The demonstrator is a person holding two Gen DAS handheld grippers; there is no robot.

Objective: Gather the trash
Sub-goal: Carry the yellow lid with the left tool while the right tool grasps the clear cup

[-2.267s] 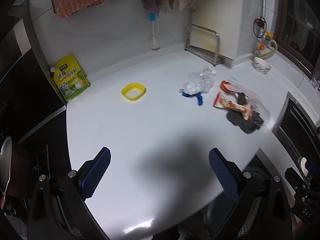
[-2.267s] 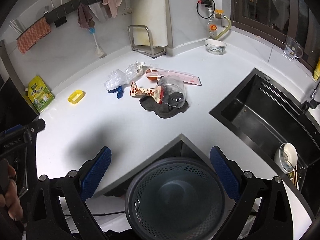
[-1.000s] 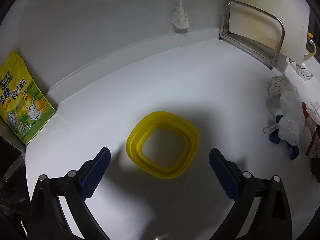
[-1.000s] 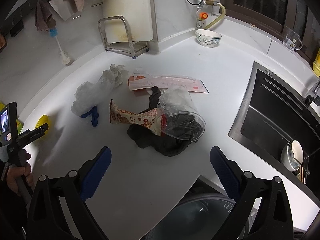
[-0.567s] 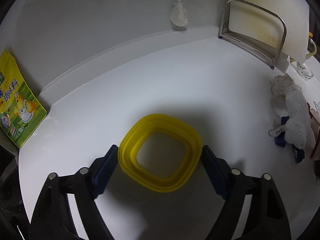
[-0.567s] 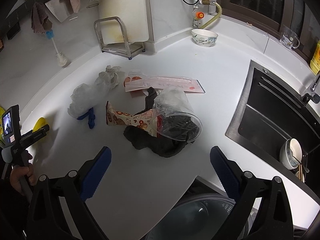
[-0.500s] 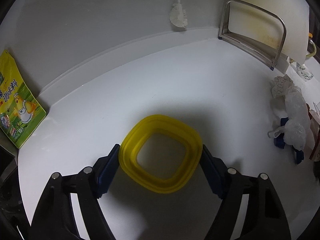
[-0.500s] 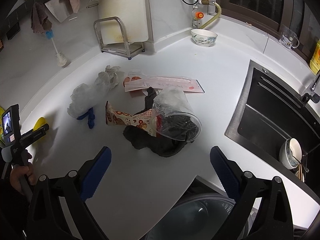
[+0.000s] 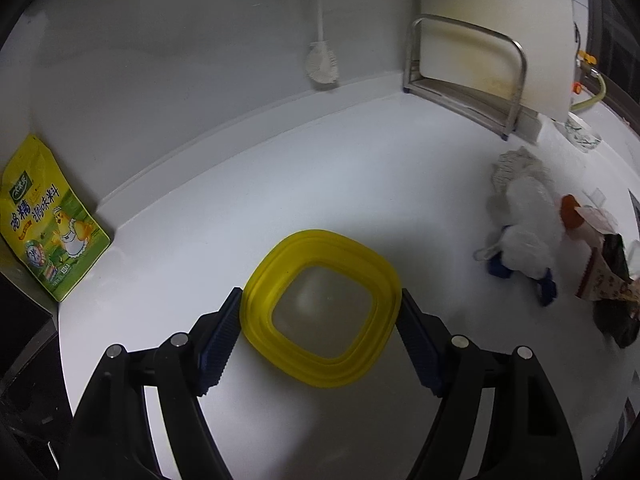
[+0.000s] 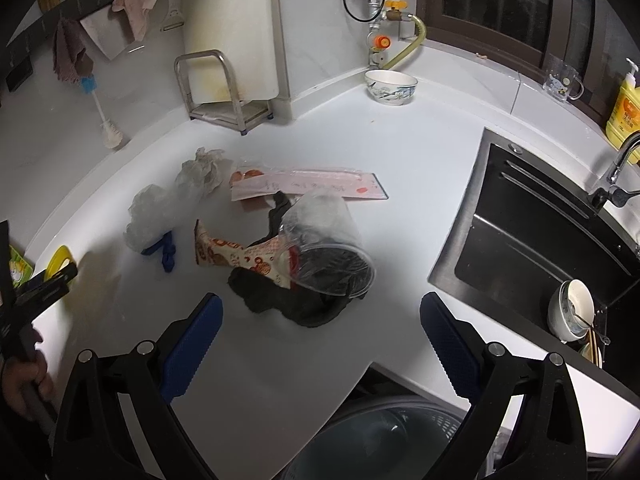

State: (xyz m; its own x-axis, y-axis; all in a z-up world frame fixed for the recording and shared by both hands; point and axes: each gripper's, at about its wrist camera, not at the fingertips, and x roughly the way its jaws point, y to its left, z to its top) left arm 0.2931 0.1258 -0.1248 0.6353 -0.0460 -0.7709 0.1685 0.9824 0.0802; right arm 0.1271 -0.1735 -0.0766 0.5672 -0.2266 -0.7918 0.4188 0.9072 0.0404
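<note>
My left gripper (image 9: 320, 320) is shut on a yellow square plastic lid (image 9: 256, 304), its blue pads pressing both sides, and holds it over the white counter (image 9: 240, 184). In the right wrist view the lid (image 10: 56, 262) shows at the far left. My right gripper (image 10: 320, 324) is open and empty above a trash pile: a clear plastic cup (image 10: 326, 240), a black cloth (image 10: 280, 300), a patterned snack wrapper (image 10: 236, 256), a pink package (image 10: 308, 186), and clear plastic bags (image 10: 160, 208) by a blue piece (image 10: 162, 250). A grey mesh trash bin (image 10: 380, 440) stands below the counter edge.
A yellow seasoning bag (image 9: 44, 224) leans at the back left wall. A metal rack with a cutting board (image 10: 228, 80), a bottle brush (image 10: 106, 120), a bowl (image 10: 390, 86) and a black sink (image 10: 540, 232) with dishes ring the counter.
My left gripper moved to the yellow lid, closed on its sides and has lifted it slightly. My right gripper moved in over the trash pile and stays open.
</note>
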